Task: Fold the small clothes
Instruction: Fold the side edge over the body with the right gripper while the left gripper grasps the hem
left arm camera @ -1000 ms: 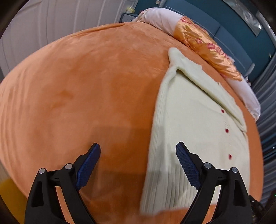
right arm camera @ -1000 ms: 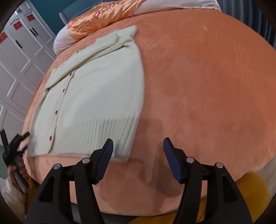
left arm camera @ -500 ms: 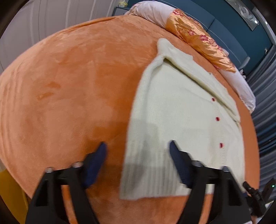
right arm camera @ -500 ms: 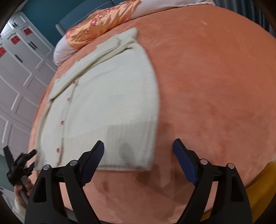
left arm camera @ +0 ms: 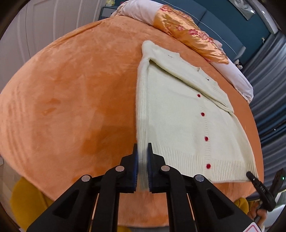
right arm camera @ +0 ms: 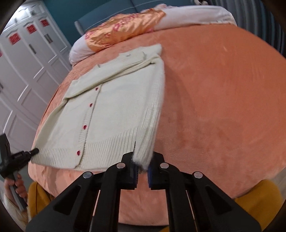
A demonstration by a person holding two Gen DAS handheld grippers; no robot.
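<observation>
Your left gripper (left arm camera: 142, 157) has its jaws pinched narrow on the cardigan (left arm camera: 178, 121), gripping the ribbed hem corner at the garment's left edge, at about 6 o'clock in the left wrist view. The cream knit passes between the blue pads (left arm camera: 135, 166) and runs up toward 12 o'clock.

Your right gripper (right arm camera: 142, 164) is likewise nearly closed, clamped on the opposite hem corner, where the cuff-like ribbed end sits between its pads (right arm camera: 150, 173) at 6 o'clock in the right wrist view.

The cardigan lies flat on the orange bedspread (left arm camera: 71, 89), front side up, with a row of red buttons (left arm camera: 202, 114) running down its placket. One sleeve is folded across the chest near the collar end, at about 1 o'clock in the left view and 11 o'clock in the right view. The hem faces you; the collar points away, toward the orange floral pillow (left arm camera: 187, 35) and the pale bolster (right arm camera: 187, 16) at the far edge of the bed.

In the right wrist view your left gripper's black body shows at 8 o'clock, its tip touching the hem. White cupboards (right arm camera: 26, 62) stand at 10 o'clock.
</observation>
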